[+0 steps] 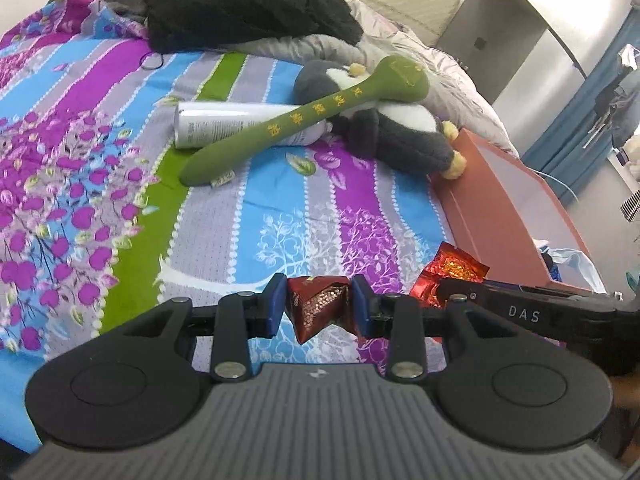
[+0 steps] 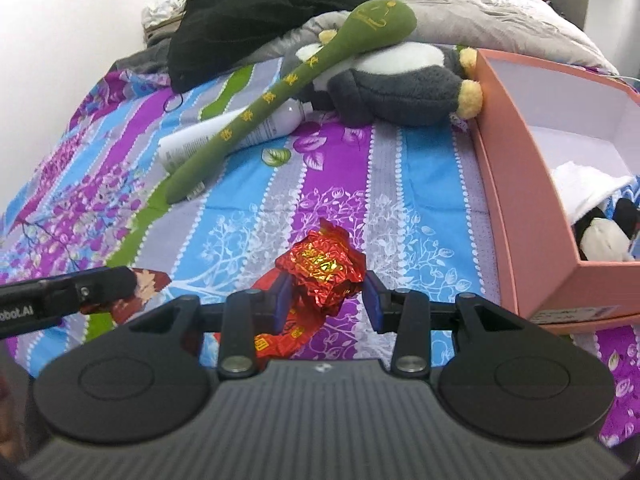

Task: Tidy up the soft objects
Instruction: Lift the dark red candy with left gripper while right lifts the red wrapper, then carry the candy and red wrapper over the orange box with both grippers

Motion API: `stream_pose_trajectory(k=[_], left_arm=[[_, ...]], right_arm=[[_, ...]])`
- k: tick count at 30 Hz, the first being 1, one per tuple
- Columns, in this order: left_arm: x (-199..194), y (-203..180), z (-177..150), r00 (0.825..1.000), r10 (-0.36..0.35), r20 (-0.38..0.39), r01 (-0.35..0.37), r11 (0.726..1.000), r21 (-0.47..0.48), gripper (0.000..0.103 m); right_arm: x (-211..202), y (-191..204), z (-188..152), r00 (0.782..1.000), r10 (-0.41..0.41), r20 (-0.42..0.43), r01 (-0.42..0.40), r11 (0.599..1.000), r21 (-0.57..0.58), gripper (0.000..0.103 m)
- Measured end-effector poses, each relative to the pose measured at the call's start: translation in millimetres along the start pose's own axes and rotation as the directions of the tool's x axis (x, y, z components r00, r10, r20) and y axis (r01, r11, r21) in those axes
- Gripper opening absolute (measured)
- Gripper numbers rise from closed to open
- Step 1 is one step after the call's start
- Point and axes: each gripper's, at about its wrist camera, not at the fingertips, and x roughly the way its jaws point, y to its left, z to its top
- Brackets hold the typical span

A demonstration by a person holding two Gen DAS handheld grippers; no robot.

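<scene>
1. Left wrist view: we see our left claw [image 1: 320, 308] pinching a dark red foil packet [image 1: 318, 306] between its blue pads [image 1: 276, 306], lifted clear of the flowered bedsheet [image 1: 248, 216]. The packet's pointed lower end hangs down toward the sheet.
2. Right wrist view: our right claw [image 2: 326, 298] pinches a crumpled red-and-gold foil packet [image 2: 326, 270]; its blue pads [image 2: 373, 300] press on both sides. More red foil trails below it toward the camera, and we cannot tell if that is the same piece.
3. In the left wrist view the right claw's black finger comes in from the right edge, just beside ours, with its bright foil above it. In the right wrist view the left claw's finger [image 2: 104, 286] comes in from the left with its dark packet.
4. A long green plush stick [image 1: 296, 120] lies on the bed, its long axis running diagonally: narrow end toward the near left, round head up and to the right, resting on a grey-and-white plush penguin [image 1: 384, 128].
5. The stick crosses over a white bottle [image 1: 216, 122] lying on its side, cap end toward the penguin.
6. A pink open box [image 2: 508, 184] sits on the bed's right side, just beside the penguin's yellow foot, holding white cloth and a black-and-white soft toy [image 2: 604, 240].
7. A black garment [image 1: 240, 4] is heaped at the far end.
</scene>
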Motion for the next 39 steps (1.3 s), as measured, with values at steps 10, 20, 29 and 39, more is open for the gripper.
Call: stream_pose_trajectory(k=[10,20,29,39], left_arm=[[-7.8,-19.7,25.7,0.995,-0.091,-0.037,0.094,0.993,0.072,0.04],[-8.6,-45.5,47.3,0.99,-0.135,-0.05,0.142,0.976,0.164,0.04],[-32.5,-91.5,75.2,0.983,-0.183,0.012,0.176,0.96,0.216,0.04],[-29.8,-158.9,116.1,0.967,-0.251,0.034,0.235,0.939,0.252,0.04]], right_arm=[[-35.4,2.8,0.8,0.997,-0.056,0.047,0.052,0.996,0.07,0.041],[-71.8,-4.9,6.8,0.988,-0.094,0.12,0.08,0.99,0.114,0.041],[-119.5,-24.1,30.5,0.966,-0.093,0.241,0.071,0.993,0.099,0.041],[-154.6,-58.5,56.4,0.933,-0.136,0.334,0.101,0.987,0.121,0.041]])
